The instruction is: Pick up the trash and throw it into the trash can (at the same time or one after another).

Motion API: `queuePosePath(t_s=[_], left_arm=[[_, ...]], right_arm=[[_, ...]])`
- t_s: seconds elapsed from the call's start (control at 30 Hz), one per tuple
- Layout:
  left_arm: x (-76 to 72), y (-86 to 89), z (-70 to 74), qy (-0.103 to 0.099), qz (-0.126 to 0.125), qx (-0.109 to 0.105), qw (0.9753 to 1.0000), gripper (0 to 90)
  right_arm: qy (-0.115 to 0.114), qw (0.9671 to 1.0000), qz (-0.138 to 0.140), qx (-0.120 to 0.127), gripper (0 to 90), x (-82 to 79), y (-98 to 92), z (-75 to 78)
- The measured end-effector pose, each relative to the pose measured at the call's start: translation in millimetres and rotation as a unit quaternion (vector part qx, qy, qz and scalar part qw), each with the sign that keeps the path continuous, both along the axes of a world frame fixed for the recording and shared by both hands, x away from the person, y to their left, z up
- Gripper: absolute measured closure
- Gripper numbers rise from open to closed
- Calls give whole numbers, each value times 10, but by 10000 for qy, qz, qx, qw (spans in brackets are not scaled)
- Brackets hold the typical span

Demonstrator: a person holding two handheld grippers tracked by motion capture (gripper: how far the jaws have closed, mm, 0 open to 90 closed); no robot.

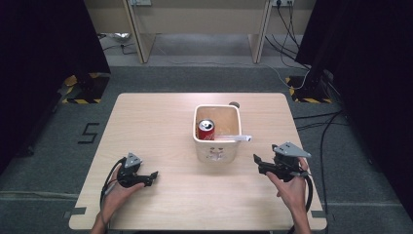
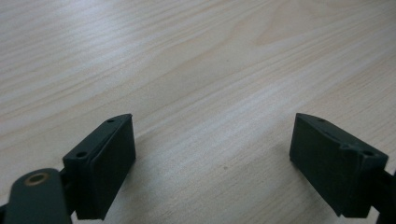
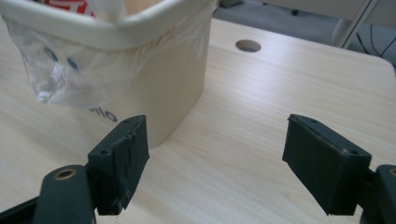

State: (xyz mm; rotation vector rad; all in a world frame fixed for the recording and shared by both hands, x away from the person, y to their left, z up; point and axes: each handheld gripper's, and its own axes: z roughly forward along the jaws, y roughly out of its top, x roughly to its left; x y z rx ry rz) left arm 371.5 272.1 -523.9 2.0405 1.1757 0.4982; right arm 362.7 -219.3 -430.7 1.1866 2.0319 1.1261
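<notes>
- A wooden table seen from above, with a person's two hands coming in from the near edge, each holding a black two-jaw gripper.
- A cream bin stands upright near the table's middle, with a clear plastic liner folded over its rim and hanging down the outside.
- Inside the bin, a red can stands upright in the near-left corner.
- The right gripper sits just right of the bin, jaws spread wide and holding nothing, pointing left toward it; in its own view the bin's wall and liner lie close ahead, left of centre.
- The left gripper rests low near the table's front left, also spread wide and empty, with bare wood between its jaws; it is well apart from the bin.
- Judgement: the right gripper is clearly nearer, and the bin lies ahead and to its left, so a reach for the rim or liner would fall to that hand.
</notes>
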Motion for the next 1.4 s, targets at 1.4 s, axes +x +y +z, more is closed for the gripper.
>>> queuePosePath(t_s=[1.4], left_arm=[[-2,-1,3,19,-25,6,10000,135]], right_arm=[[856,9961,-56,-182,165,-118,-141,-605]])
